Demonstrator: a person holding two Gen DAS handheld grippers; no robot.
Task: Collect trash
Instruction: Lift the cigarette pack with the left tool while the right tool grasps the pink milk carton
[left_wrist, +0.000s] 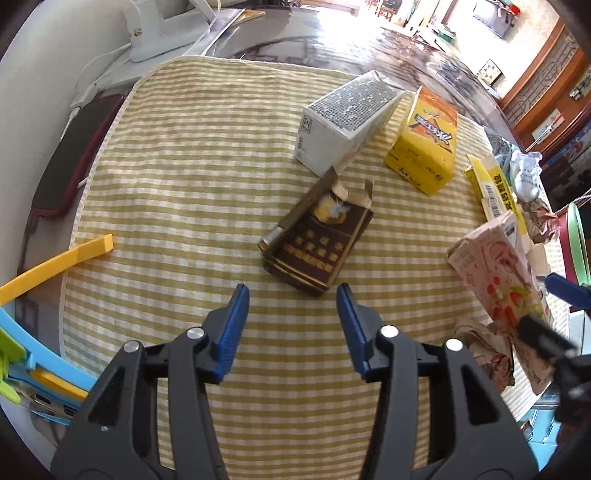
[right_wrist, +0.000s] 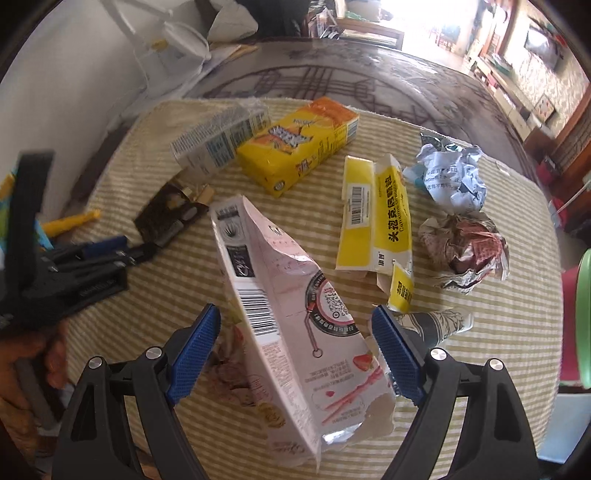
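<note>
Trash lies on a yellow-striped cloth (left_wrist: 177, 177). My left gripper (left_wrist: 293, 325) is open, just short of a torn brown box (left_wrist: 319, 240). Beyond it lie a white box (left_wrist: 343, 122) and a yellow-orange box (left_wrist: 424, 140). My right gripper (right_wrist: 295, 350) is open around a pink strawberry carton (right_wrist: 291, 317), its blue pads either side of it with gaps. In the right wrist view I also see the brown box (right_wrist: 170, 214), white box (right_wrist: 218, 140), yellow-orange box (right_wrist: 299, 144), a flattened yellow carton (right_wrist: 373, 218), a crumpled white paper (right_wrist: 450, 177) and a crumpled brown wrapper (right_wrist: 465, 251).
A yellow strip (left_wrist: 55, 266) lies at the cloth's left edge beside blue and green plastic items (left_wrist: 33, 362). A green-rimmed container (right_wrist: 583, 317) stands at the right edge. A white appliance with cables (left_wrist: 155, 33) sits at the back left on the dark table (left_wrist: 332, 37).
</note>
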